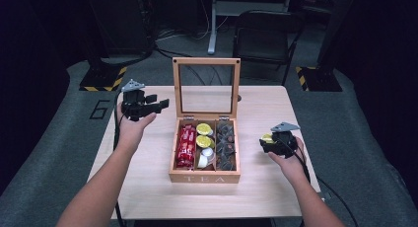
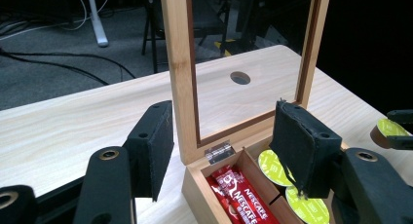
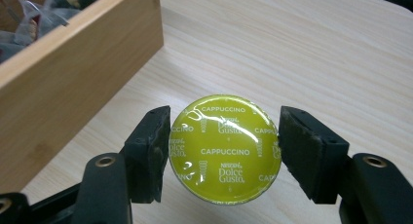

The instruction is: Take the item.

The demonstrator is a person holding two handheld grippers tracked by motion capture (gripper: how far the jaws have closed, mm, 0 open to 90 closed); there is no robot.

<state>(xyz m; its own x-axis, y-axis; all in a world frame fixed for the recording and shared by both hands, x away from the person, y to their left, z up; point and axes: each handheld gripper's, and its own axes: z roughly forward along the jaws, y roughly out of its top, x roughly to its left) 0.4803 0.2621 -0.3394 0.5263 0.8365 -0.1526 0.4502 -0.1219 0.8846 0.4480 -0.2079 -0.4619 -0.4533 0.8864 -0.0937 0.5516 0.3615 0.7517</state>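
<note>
While the right claw (image 3: 224, 151) holds that yellow-green cappuccino capsule (image 3: 225, 148) by its rim, the grip looks thin: pads sit on the two edges of the foil lid, jaws about half open around it, the right pad barely touching. It hangs right of the tea box (image 1: 204, 176), near edge of the surface (image 1: 148, 187), just above the wood.

Risks as I see them:
- Capsule rim is round and slick. Any twist of the hand and it could pivot or pop out between the pads, then roll off the right side of the surface.
- Squeezing harder to fix that could dent the foil.
- If it's headed for the middle compartment, that slot already has capsules (image 1: 203, 135) stacked in it, so dropping it in flat may leave it riding high and block the lid (image 1: 206, 61).
- Box wall is close on the left; a sideways swing would clip it.

Left claw (image 1: 156, 101) hovers far left of the box, jaws half open, nothing in them. Its jaws point at the upright glass lid, so drifting right could knock it shut.
</note>
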